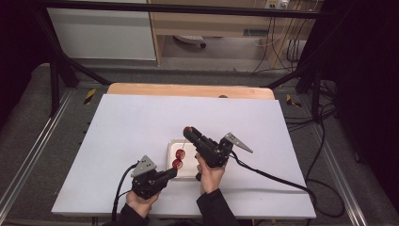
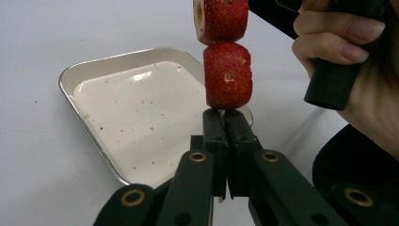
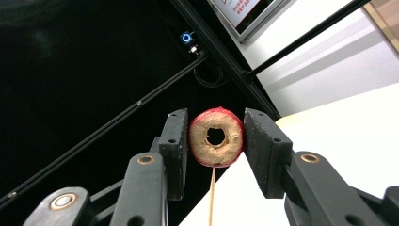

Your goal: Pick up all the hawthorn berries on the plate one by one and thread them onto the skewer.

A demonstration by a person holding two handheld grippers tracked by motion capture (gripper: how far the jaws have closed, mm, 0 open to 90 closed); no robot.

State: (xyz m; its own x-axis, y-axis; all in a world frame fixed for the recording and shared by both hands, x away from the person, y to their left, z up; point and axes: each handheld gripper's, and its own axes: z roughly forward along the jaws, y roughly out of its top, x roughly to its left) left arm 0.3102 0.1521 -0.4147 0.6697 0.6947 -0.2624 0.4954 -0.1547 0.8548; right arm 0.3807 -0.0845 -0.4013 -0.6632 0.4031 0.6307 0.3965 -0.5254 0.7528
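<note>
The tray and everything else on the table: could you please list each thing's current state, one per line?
tray: flat on the table, holding only crumbs.
skewer: upright, clamped at its base, two red fruit pieces threaded on it.
left hand-held gripper: shut on the skewer.
cored fruit piece: between the right jaws, hole showing.
right hand-held gripper: shut on the cored fruit piece.

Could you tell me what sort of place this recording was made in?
Most likely a lab or workshop recording station, not a kitchen: a white-topped table stands inside a black metal frame, cables trail over the grey floor, and a person holds a tool in each hand over a small metal tray.
</note>
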